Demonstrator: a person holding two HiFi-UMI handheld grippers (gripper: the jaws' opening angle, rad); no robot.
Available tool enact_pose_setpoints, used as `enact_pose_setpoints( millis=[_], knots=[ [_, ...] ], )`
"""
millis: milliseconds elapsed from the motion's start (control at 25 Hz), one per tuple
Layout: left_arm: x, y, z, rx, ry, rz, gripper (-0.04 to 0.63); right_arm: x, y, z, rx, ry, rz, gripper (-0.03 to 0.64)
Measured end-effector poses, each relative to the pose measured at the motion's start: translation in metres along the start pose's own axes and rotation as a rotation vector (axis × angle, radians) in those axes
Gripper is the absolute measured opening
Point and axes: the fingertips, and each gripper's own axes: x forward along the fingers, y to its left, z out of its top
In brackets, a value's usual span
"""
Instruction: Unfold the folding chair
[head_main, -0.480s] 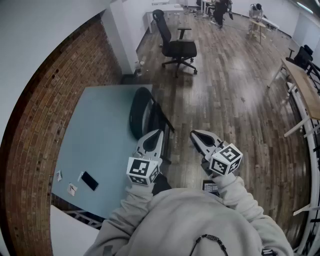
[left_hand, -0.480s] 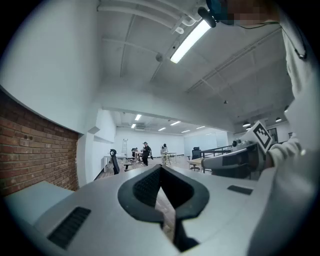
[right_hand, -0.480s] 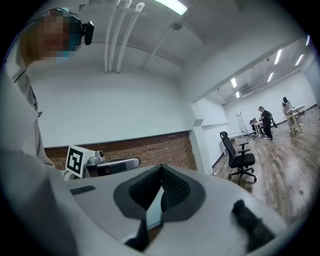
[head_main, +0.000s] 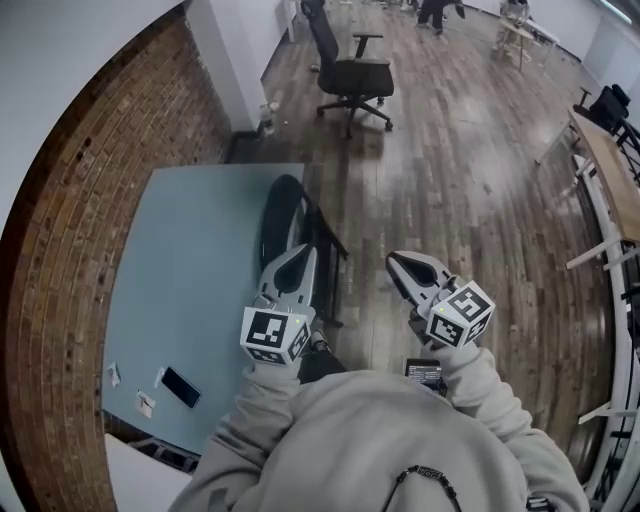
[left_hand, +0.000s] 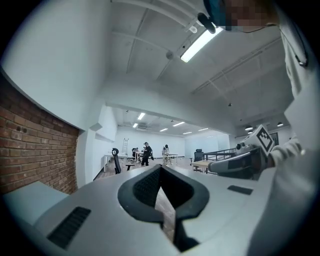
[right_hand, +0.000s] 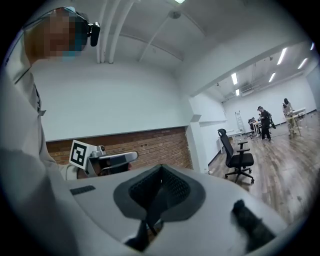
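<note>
The folding chair (head_main: 287, 222) is black and folded flat. It stands on the wooden floor, leaning against the right edge of the light blue table (head_main: 190, 280). My left gripper (head_main: 304, 252) is shut and empty, and in the head view its tip overlaps the chair's frame; I cannot tell whether it touches. My right gripper (head_main: 393, 261) hangs to the chair's right over the floor, also shut and empty. In the left gripper view the left gripper (left_hand: 160, 168) points level into the room, with the right gripper (left_hand: 235, 165) beside it. The right gripper view shows the right gripper (right_hand: 160, 169) shut.
A phone (head_main: 180, 386) and small cards (head_main: 144, 404) lie on the table's near end. A brick wall (head_main: 80, 220) runs along the left. A black office chair (head_main: 352, 75) stands further out on the floor. A long wooden desk (head_main: 608, 170) lines the right side.
The left gripper has drifted slightly left and the whole view has shifted a little. Both grippers stay shut, and the chair has not moved.
</note>
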Motion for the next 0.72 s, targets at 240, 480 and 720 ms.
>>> enact_pose_setpoints(
  millis=[240, 480, 720],
  knots=[
    [0.031, 0.094, -0.013, 0.046, 0.062, -0.064, 0.005, 0.088, -0.063, 0.025, 0.052, -0.014, -0.105, 0.008],
    [0.079, 0.164, -0.024, 0.111, 0.086, -0.051, 0.005, 0.133, -0.137, 0.043, -0.107, 0.059, -0.238, 0.008],
    [0.115, 0.19, 0.0, 0.069, 0.043, -0.032, 0.005, 0.168, -0.151, 0.091, -0.064, -0.018, -0.217, 0.008]
  ],
)
